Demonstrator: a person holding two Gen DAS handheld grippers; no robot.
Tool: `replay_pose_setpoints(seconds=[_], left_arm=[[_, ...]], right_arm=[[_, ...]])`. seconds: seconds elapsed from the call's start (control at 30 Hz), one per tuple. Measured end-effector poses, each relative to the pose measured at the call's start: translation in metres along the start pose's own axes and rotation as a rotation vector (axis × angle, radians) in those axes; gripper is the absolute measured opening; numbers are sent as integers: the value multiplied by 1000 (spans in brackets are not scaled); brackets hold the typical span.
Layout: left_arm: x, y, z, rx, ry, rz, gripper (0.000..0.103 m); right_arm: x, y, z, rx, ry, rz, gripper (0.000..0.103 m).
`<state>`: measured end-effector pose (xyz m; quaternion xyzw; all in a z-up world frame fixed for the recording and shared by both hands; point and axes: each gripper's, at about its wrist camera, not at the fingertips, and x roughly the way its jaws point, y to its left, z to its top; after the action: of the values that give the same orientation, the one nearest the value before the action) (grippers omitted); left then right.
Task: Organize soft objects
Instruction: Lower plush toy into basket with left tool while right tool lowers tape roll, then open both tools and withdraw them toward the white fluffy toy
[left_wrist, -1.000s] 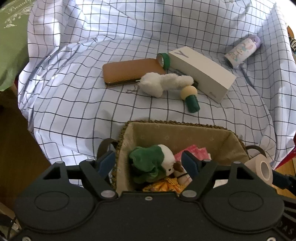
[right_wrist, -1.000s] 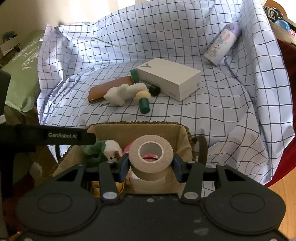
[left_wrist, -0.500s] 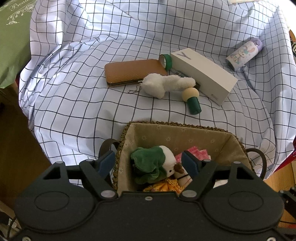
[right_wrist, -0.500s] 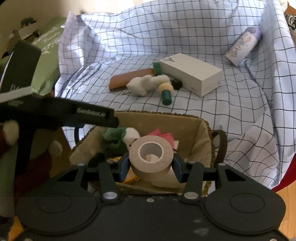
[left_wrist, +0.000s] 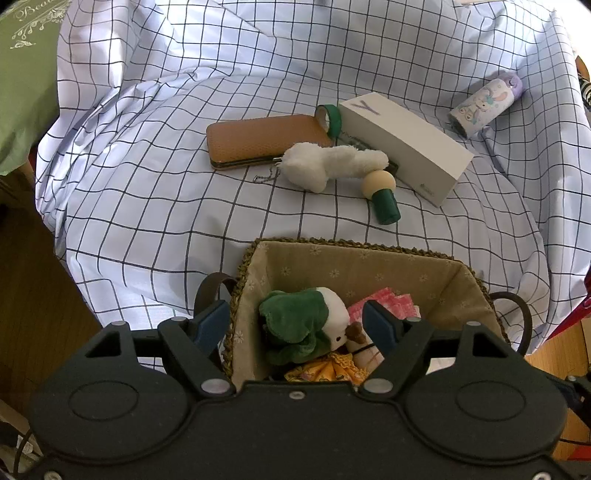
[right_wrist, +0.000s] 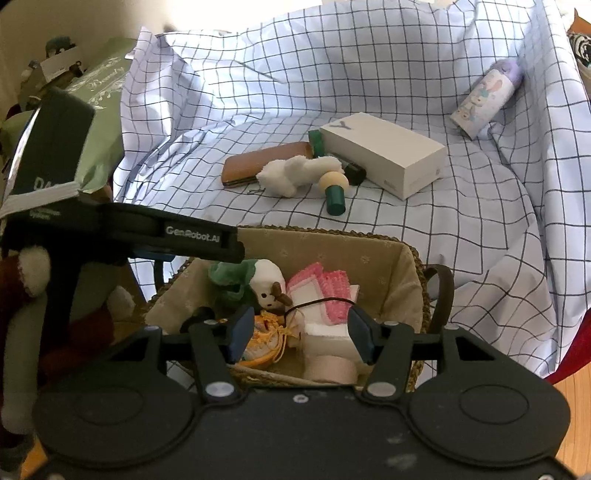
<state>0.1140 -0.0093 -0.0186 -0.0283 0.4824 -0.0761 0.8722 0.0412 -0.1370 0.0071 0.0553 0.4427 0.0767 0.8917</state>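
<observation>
A woven basket (left_wrist: 354, 245) (right_wrist: 413, 258) with a beige lining holds a green and white plush (left_wrist: 303, 321) (right_wrist: 258, 277), a pink cloth (right_wrist: 325, 284), a yellow doll (right_wrist: 267, 341) and a beige tape roll (right_wrist: 330, 365). A white fluffy plush (left_wrist: 328, 166) (right_wrist: 291, 171) lies on the checked cloth beyond the basket. My left gripper (left_wrist: 295, 326) is open and empty over the basket's near left part. My right gripper (right_wrist: 301, 334) is open and empty above the tape roll.
On the checked cloth (left_wrist: 147, 206) lie a brown case (left_wrist: 258, 140), a white box (left_wrist: 402, 147), a green tape roll (left_wrist: 330, 118), a green peg doll (left_wrist: 382, 195) and a printed bottle (left_wrist: 487, 103). The left gripper's body (right_wrist: 147, 236) crosses the right wrist view.
My right gripper opened and let go of the beige tape roll, which now rests in the basket. The left gripper has barely moved.
</observation>
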Motion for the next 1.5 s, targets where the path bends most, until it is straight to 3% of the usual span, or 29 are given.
replay_pose_setpoints(seconds=[0.47, 0.83, 1.23, 1.5], left_arm=[[4, -1, 2, 4, 12, -2, 75], [15, -1, 14, 11, 23, -2, 75], [38, -3, 68, 4, -22, -30, 77], [69, -8, 101, 12, -27, 11, 77]], right_arm=[[16, -14, 9, 66, 11, -56, 58], [42, -34, 45, 123, -27, -125, 60], [67, -39, 63, 129, -19, -132, 60], [82, -45, 71, 147, -6, -109, 60]])
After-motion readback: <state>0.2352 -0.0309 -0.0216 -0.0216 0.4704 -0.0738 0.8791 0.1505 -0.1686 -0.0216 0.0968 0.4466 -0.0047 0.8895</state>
